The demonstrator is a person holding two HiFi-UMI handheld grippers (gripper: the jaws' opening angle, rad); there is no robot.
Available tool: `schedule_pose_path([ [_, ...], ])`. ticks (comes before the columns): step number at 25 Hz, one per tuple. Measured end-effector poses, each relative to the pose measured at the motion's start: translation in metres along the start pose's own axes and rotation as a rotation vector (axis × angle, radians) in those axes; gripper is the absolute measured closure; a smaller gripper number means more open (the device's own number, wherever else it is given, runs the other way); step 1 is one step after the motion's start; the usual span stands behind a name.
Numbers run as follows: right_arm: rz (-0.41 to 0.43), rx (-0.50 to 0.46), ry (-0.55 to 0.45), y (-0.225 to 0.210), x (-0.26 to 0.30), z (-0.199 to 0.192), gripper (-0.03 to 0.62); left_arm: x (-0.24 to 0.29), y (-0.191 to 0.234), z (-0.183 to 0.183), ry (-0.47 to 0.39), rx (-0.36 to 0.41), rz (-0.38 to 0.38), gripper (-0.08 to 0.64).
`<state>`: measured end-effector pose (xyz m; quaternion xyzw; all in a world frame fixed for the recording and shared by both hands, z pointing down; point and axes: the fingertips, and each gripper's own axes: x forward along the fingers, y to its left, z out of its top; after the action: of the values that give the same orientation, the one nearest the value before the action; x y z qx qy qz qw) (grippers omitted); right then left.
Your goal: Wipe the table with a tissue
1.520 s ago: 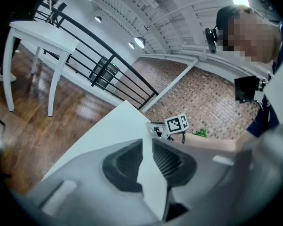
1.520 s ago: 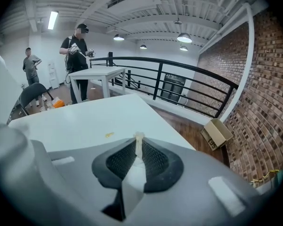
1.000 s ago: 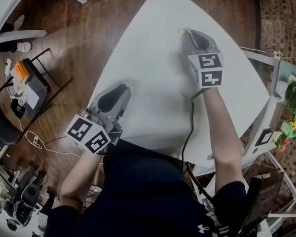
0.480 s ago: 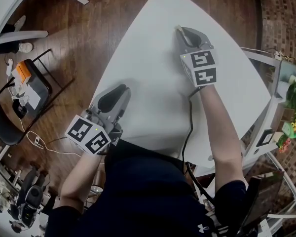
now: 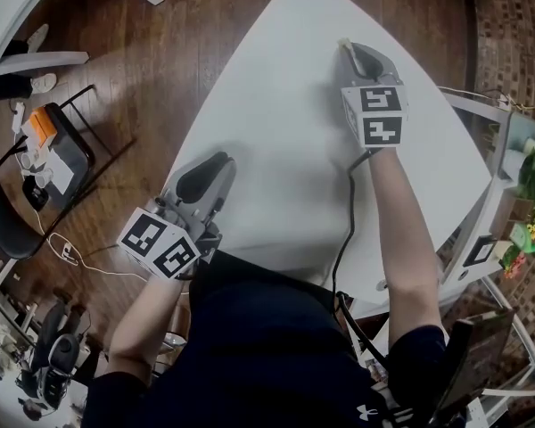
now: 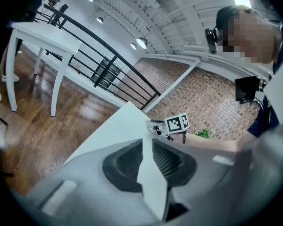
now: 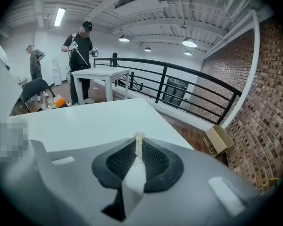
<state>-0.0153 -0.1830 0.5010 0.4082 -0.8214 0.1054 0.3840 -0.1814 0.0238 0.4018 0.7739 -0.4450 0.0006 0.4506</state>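
Now the right gripper (image 5: pixel 355 56) is out on the far part of the white table (image 5: pixel 267 141). Its jaws are squeezed tight on a small bit of tissue (image 7: pixel 139 144) that pokes out at the tips. The left gripper (image 5: pixel 212 169) sits by the near edge of the table, with its jaws closed and nothing in them. To wipe well, I think the tissue must press down on the table and slide in long, slow lines. Only a little tissue shows, so push softly or the hard tips may scrape the top. A tight squeeze should stop it slipping out.
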Motion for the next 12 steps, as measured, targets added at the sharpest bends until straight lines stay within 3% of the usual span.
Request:
schedule_pose_path([
  [3,0.022,0.02,-0.02,0.012,0.003,0.007,0.551,-0.001,0.0,-0.002,0.006,0.003,-0.002,0.499],
  [8,0.087,-0.056,-0.018,0.04,-0.006,0.012,0.552,0.004,-0.012,-0.001,0.024,0.017,-0.024,0.503],
  [12,0.054,-0.028,0.001,0.022,-0.018,-0.007,0.552,0.01,-0.02,0.001,0.034,0.031,-0.048,0.503],
])
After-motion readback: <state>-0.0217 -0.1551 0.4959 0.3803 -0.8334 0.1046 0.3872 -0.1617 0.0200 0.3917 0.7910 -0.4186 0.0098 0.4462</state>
